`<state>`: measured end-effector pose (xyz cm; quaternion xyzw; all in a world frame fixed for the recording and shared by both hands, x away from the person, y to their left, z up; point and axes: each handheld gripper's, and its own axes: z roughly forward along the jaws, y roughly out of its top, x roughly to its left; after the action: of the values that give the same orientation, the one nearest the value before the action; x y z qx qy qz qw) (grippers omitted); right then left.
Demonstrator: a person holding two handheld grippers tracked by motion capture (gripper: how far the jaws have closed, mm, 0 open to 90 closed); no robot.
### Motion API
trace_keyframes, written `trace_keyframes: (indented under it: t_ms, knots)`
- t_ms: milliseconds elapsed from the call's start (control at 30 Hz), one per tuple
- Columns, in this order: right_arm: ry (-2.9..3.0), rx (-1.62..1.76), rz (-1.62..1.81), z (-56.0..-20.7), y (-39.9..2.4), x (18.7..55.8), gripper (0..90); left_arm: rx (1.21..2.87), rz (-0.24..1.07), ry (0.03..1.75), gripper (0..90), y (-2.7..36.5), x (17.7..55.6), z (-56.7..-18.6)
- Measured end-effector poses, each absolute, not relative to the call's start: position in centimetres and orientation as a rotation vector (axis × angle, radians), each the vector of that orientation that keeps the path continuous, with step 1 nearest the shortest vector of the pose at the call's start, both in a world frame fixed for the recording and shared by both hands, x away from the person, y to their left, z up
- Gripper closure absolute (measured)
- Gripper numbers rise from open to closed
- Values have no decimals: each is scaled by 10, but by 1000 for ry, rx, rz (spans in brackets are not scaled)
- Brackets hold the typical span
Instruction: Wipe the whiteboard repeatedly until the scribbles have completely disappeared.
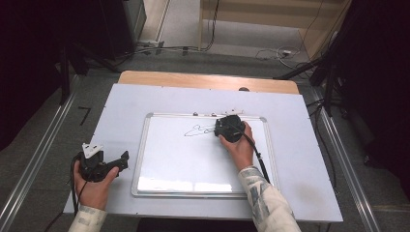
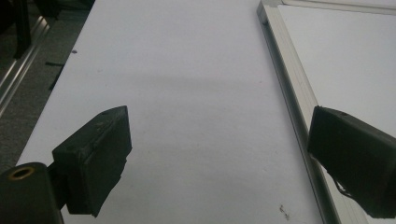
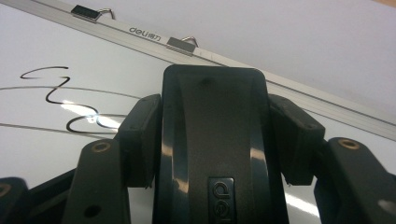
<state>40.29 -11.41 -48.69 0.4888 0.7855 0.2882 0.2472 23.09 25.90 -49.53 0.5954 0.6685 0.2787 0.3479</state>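
A whiteboard [image 1: 193, 159] with a silver frame lies flat on the white table sheet. Black pen lines [image 1: 196, 129] are drawn near its top middle, and the same black pen lines [image 3: 60, 100] show in the right gripper view. My right gripper [image 1: 223, 126] rests on the board just right of the drawing, shut on a black whiteboard eraser [image 3: 212, 144] that sits flat between its jaws. My left gripper [image 1: 123, 160] lies on the sheet left of the board, open with nothing between its jaws [image 2: 219, 154]. The whiteboard frame [image 2: 292, 93] runs past its right jaw.
The white sheet [image 1: 290, 125] covers a wooden table [image 1: 193, 79]. Small metal clips [image 3: 182, 43] sit on the board's top frame. Cables lie on the grey floor [image 1: 261, 53] beyond the table. Metal rails [image 1: 38, 154] run along both sides.
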Motion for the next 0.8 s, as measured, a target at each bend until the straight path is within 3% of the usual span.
trace_keyframes:
  t_ms: [800]
  knots:
    - [2172,1289,796,-487,-94,402,390,1540,721,1733,70,259,231,-495]
